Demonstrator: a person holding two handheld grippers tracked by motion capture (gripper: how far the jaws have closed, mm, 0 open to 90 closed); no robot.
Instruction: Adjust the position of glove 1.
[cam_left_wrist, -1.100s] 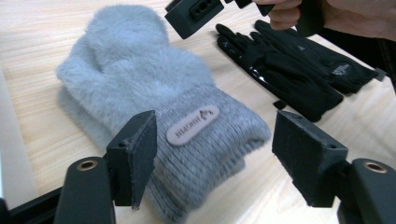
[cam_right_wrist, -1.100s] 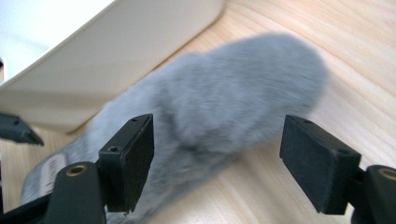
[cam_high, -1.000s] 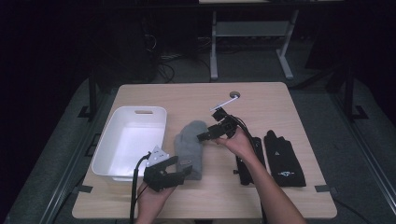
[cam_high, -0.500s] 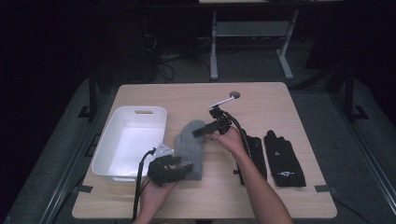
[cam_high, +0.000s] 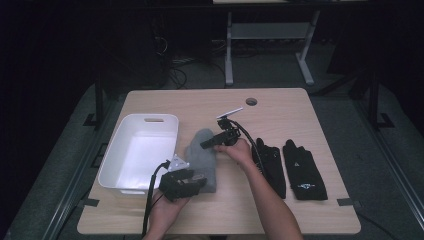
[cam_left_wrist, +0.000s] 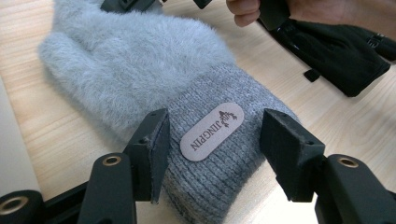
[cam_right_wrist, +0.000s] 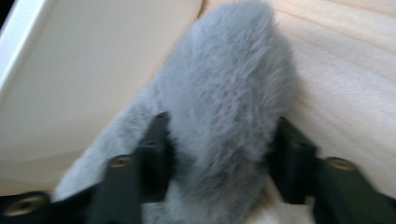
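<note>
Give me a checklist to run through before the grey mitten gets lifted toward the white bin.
1. Right tool on the fluffy end of the grey mitten: ok. Its jaws have just been closing and the pads press into the fur.
2. Left tool on the cuff: not ok. The jaws straddle the ribbed cuff beside the label, with gaps on both sides.
3. White bin has room: ok, nothing lies inside.
4. Black gloves clear of the mitten: ok, they lie apart, to its right in the high view.
5. Mitten flat on the table: ok.
</note>
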